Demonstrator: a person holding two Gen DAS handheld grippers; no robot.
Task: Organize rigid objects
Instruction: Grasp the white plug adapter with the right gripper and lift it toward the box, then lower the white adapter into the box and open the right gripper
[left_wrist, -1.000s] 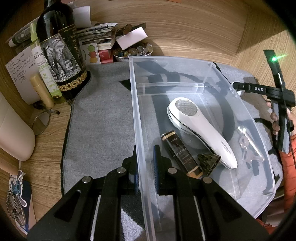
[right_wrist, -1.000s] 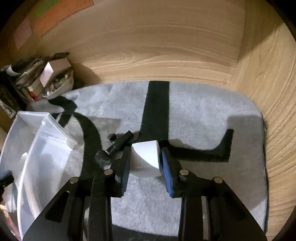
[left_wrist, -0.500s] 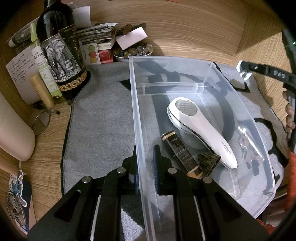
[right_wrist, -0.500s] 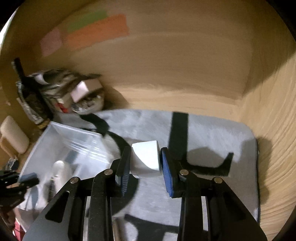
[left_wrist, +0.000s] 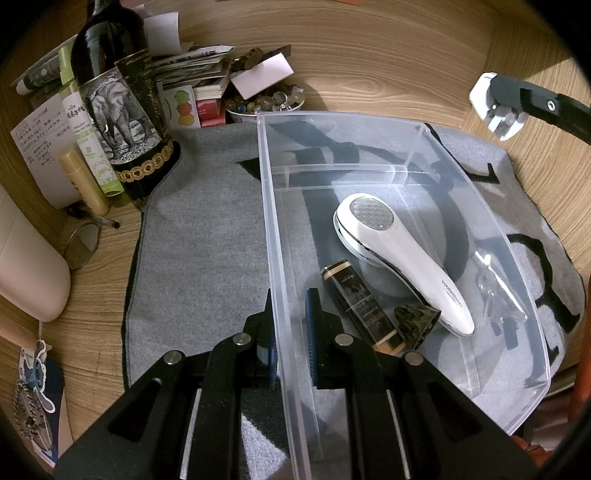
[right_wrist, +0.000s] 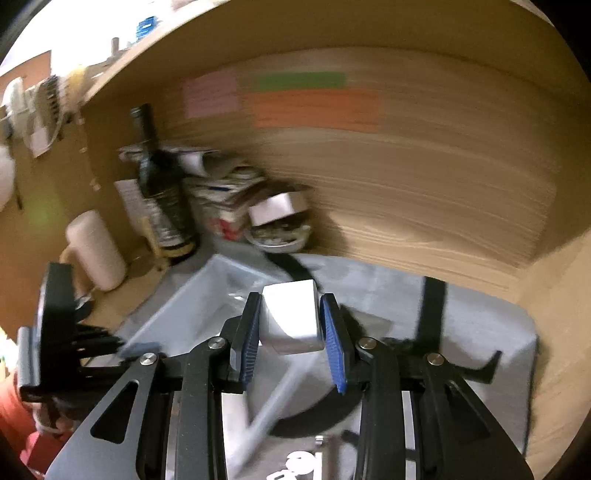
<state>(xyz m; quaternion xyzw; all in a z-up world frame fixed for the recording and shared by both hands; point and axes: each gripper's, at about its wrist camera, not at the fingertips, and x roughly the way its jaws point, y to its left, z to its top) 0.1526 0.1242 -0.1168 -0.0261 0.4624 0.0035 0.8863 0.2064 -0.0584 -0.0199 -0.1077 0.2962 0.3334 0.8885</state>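
A clear plastic bin (left_wrist: 332, 116) rests on the grey mat (left_wrist: 203, 240). My left gripper (left_wrist: 290, 306) is shut on the bin's left wall near its front corner. Inside the bin lie a white handheld device (left_wrist: 399, 254), a black and gold tube (left_wrist: 360, 299), a dark crumpled piece (left_wrist: 415, 319) and a clear plastic item (left_wrist: 495, 288). My right gripper (right_wrist: 290, 314) is shut on a white cube (right_wrist: 291, 317) and hangs in the air over the bin (right_wrist: 207, 295). From the left wrist view the right gripper (left_wrist: 495, 99) shows at the upper right with the cube in it.
A tall wine bottle (left_wrist: 118, 110), stacked papers and a bowl of stones (left_wrist: 266, 103) crowd the back left corner. A small round mirror (left_wrist: 79, 242) and a cream rounded object (left_wrist: 26, 266) lie left of the mat. Wooden walls close in behind and on the right.
My right gripper has lifted the white cube off the mat and swung it left and up towards the bin. The left gripper and the bin have stayed still.
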